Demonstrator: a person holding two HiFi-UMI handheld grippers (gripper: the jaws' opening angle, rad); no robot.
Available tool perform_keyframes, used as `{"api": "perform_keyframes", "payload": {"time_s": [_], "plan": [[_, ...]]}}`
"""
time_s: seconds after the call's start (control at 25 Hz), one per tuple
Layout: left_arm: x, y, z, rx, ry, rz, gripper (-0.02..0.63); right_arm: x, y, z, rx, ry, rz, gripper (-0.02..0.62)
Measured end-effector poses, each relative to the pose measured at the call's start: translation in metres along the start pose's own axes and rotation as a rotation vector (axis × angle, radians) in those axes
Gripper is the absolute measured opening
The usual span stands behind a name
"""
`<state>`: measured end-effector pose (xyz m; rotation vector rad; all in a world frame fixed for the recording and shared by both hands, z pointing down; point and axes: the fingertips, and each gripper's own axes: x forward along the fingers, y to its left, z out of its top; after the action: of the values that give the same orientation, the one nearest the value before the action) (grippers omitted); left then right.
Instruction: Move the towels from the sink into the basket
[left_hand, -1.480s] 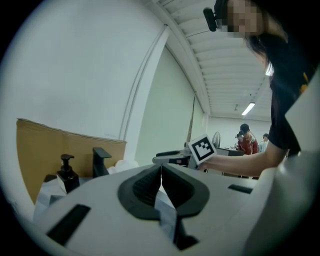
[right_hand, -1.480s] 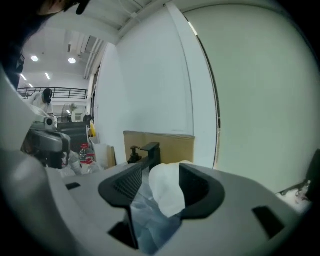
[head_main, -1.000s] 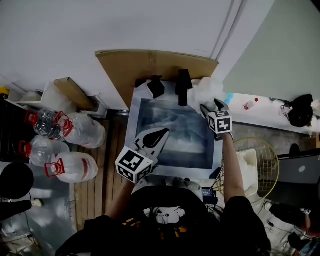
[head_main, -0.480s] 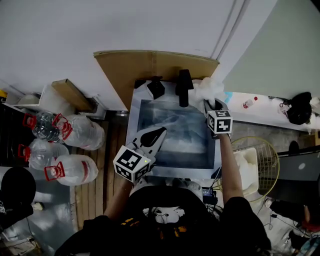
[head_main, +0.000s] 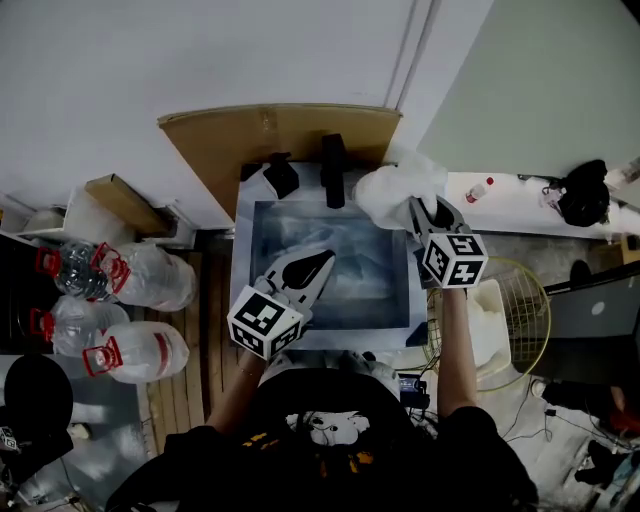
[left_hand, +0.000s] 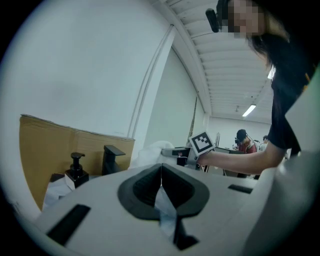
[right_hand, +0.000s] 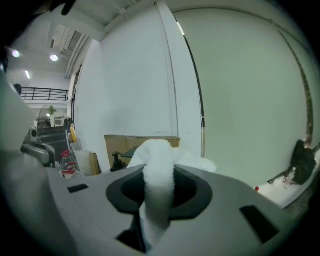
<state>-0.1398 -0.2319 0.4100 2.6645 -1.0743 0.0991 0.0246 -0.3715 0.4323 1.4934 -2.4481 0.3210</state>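
My right gripper (head_main: 428, 212) is shut on a white towel (head_main: 395, 188) and holds it up over the back right corner of the sink (head_main: 241, 290). Its jaws have just been closing, with the towel between them. In the right gripper view the towel (right_hand: 159, 170) bulges out between the pads of the right gripper (right_hand: 160, 189). The left gripper (head_main: 322, 262) hovers over the sink's left half, jaws shut with nothing visibly gripped. In the left gripper view those jaws (left_hand: 161, 172) meet in a line, and the lifted towel (left_hand: 150, 150) shows beyond them. A wire basket (head_main: 540, 300) stands on the floor at the right.
A black faucet (head_main: 333, 170) and a soap dispenser (head_main: 282, 175) stand at the sink's back edge, in front of a cardboard sheet (head_main: 270, 135). Large water bottles (head_main: 140, 275) crowd the floor on the left. A white shelf (head_main: 510, 200) runs behind the basket.
The right gripper closed on the towel at the sink's back right corner and lifted it clear. The left gripper shifted slightly over the sink.
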Motion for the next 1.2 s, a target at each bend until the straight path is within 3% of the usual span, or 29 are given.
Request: {"api": "perform_keyframes", "payload": {"time_s": [0.28,0.6,1.2], "plan": [[0.04,-0.053,0.006,0.033,0.004,-0.106,0.008,-0.08,-0.02,0.022,0.048,-0.105,-0.012,0.091],[0.094,-0.134,0.005,0.063,0.018,-0.259,0.008,-0.182,-0.069,0.021,0.084,-0.177,-0.11,0.089],[0.18,-0.292,-0.025,0.097,0.098,-0.53,0.008,-0.373,-0.189,-0.047,0.132,-0.164,-0.447,0.086]]}}
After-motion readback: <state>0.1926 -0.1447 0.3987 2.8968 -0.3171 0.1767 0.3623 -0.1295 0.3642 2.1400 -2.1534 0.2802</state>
